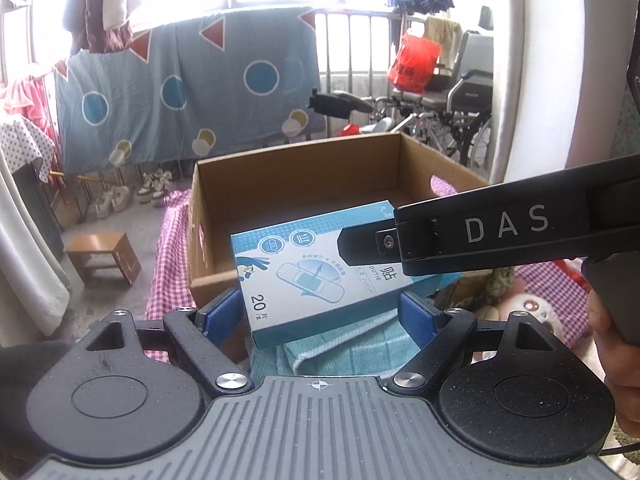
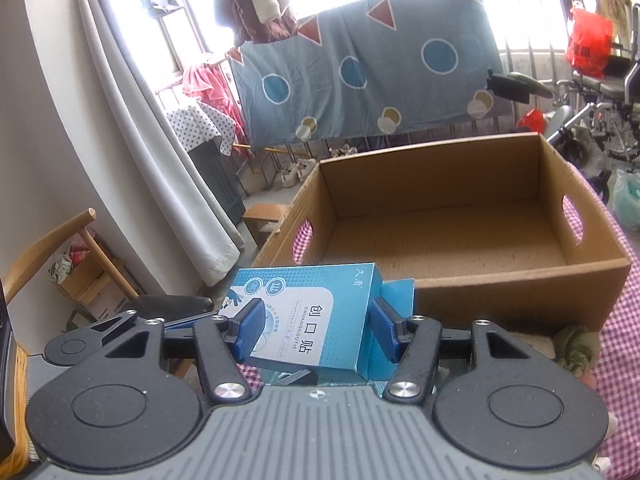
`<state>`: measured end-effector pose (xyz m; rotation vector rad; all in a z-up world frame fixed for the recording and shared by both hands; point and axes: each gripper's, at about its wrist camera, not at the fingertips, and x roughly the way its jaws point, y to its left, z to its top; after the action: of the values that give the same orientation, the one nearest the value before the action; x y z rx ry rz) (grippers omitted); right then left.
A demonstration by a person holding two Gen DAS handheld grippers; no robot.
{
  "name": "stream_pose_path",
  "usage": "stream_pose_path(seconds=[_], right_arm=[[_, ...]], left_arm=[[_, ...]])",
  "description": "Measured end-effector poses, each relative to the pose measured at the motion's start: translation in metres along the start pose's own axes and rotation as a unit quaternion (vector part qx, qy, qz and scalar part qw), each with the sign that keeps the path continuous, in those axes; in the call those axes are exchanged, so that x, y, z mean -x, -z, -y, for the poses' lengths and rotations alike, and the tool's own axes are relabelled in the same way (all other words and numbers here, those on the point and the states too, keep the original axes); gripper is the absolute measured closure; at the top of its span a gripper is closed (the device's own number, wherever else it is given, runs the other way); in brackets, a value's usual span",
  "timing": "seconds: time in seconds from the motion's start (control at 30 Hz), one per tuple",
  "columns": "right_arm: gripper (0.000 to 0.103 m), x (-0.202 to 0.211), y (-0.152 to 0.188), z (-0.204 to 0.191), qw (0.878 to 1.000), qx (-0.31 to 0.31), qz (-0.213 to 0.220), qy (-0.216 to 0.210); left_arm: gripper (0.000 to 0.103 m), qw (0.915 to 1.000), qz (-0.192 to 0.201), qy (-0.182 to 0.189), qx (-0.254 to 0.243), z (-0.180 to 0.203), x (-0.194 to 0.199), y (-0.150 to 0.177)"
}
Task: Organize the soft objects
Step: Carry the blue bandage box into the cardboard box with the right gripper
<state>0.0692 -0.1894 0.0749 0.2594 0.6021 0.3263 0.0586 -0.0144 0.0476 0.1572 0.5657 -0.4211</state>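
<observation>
Thing in hand: the blue plaster box (image 2: pixel 316 320) is sitting between the right gripper (image 2: pixel 318 326) fingers, its printed face turned up toward the camera.

Right fingers: the blue pads (image 2: pixel 252 326) are pressing on the box's two long sides, so the right gripper is clamping it; the box is tilting a little, its far end higher.

Left fingers: the left gripper (image 1: pixel 320 312) is standing with its fingers apart, the pads (image 1: pixel 418 316) just beside the box's lower end without clearly touching it; it is gripping nothing.

Which hand is nearer: in the left wrist view the right gripper's black finger (image 1: pixel 460 236) is reaching in from the right and lying across the top of the plaster box (image 1: pixel 316 272), so the right one is carrying the load.

Long axis: the box is running roughly along the right fingers, pointing toward the cardboard carton (image 2: pixel 448 236).

Direction of the carton: it is lying straight ahead of and slightly right of the held box, open top up, nothing visible inside, its near wall just beyond the box's far end.

Underneath: a teal towel (image 1: pixel 340 352) is lying below the box on the pink checked cloth (image 2: pixel 624 344) of the bench, near the carton's front edge.

Coming move, as a judgement: the box probably needs lifting forward over the near wall before release.

Risk: the tilted box may be catching that wall.
</observation>
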Motion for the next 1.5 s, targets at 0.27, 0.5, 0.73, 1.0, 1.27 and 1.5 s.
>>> stream_pose_path(seconds=[0.27,0.5,0.73,1.0,1.27,1.5], right_arm=[[0.042,0.011,-0.020,-0.004,1.000,0.015,0.021,-0.005],[0.042,0.004,-0.043,0.003,1.000,0.011,0.021,-0.013],[0.042,-0.019,-0.063,0.022,1.000,-0.017,-0.001,-0.026],[0.042,-0.070,-0.094,0.051,0.996,-0.066,-0.044,-0.045],[0.042,-0.159,-0.118,0.104,0.981,-0.143,-0.120,-0.057],[0.042,-0.224,-0.124,0.136,0.968,-0.190,-0.161,-0.043]], left_arm=[[0.018,0.9995,0.030,-0.009,-0.003,-0.001,0.005,-0.017],[0.018,0.9986,0.051,-0.012,-0.006,-0.003,-0.004,-0.033],[0.018,0.9982,0.056,-0.017,-0.010,-0.007,-0.023,-0.045],[0.017,0.9986,0.039,-0.031,-0.018,-0.016,-0.066,-0.062],[0.017,0.9985,-0.018,-0.041,-0.031,-0.031,-0.133,-0.077],[0.017,0.9920,-0.099,-0.056,-0.054,-0.040,-0.191,-0.077]])
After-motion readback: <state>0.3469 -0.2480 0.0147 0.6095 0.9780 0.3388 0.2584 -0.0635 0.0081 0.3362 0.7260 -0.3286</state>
